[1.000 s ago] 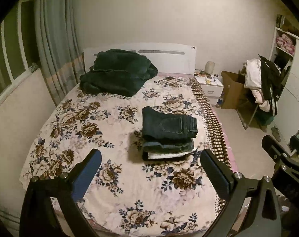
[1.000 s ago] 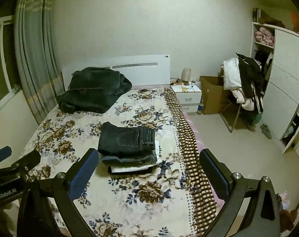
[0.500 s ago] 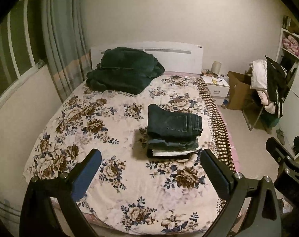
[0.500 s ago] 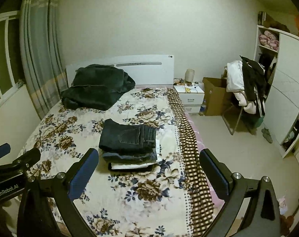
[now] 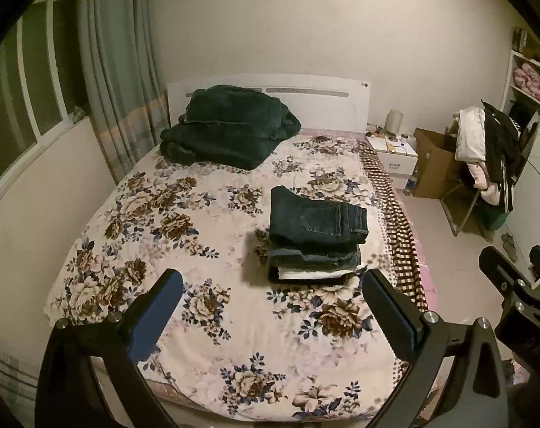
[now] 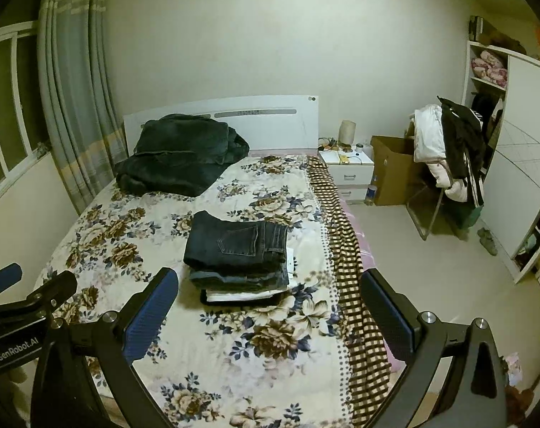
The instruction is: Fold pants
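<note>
**Folded jeans top a stack on the bed, both grippers spread and empty**

The bed [image 5: 205, 214] with its flowered sheet is the landmark. Toward the bed's right side, about midway along its length, sits a stack of folded clothes [image 5: 314, 267]. The dark jeans [image 5: 316, 219] lie on top of that stack, folded flat, back pocket facing up; in the right wrist view the jeans [image 6: 236, 240] show the same way. A white layer shows near the stack's bottom.

At the head of the bed, left side, lies a dark green blanket [image 5: 230, 130] against the white headboard [image 5: 323, 96]. Right of the bed's head stands a white nightstand [image 6: 348, 169], then a cardboard box [image 6: 389, 174].

The left gripper [image 5: 273, 306] hovers above the foot of the bed, its 2 fingers spread wide, holding nothing. The right gripper [image 6: 270, 303] is likewise spread and empty, near the bed's right edge.
</note>
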`<state>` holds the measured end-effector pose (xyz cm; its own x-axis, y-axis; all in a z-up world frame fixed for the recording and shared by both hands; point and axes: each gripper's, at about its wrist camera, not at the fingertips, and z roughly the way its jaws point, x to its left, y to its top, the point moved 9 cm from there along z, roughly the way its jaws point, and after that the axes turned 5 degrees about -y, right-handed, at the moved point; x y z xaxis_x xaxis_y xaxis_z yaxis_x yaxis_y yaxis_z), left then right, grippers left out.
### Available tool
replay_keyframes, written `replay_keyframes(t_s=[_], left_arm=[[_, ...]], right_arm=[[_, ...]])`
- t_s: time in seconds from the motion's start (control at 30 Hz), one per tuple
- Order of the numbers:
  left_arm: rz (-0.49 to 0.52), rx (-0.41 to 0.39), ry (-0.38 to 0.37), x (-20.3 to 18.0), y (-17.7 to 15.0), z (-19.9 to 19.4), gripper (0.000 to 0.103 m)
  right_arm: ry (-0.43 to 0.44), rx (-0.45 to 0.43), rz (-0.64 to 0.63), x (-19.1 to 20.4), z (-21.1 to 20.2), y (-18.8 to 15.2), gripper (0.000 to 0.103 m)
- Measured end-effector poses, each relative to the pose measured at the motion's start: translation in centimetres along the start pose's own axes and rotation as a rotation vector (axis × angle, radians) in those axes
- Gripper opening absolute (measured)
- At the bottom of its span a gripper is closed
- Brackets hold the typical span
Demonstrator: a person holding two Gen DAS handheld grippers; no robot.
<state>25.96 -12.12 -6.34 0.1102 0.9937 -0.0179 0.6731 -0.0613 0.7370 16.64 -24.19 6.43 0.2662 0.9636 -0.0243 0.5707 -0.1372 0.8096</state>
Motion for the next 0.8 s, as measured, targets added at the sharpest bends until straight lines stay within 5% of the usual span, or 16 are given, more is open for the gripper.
replay_keyframes(t_s=[0.8], left_arm=[[-0.007,0.003,0.007,0.0,-0.4,-0.8,0.103]], right_arm=[[0.000,0.018,0.000,-0.4,-0.2,-1.6,0.103]])
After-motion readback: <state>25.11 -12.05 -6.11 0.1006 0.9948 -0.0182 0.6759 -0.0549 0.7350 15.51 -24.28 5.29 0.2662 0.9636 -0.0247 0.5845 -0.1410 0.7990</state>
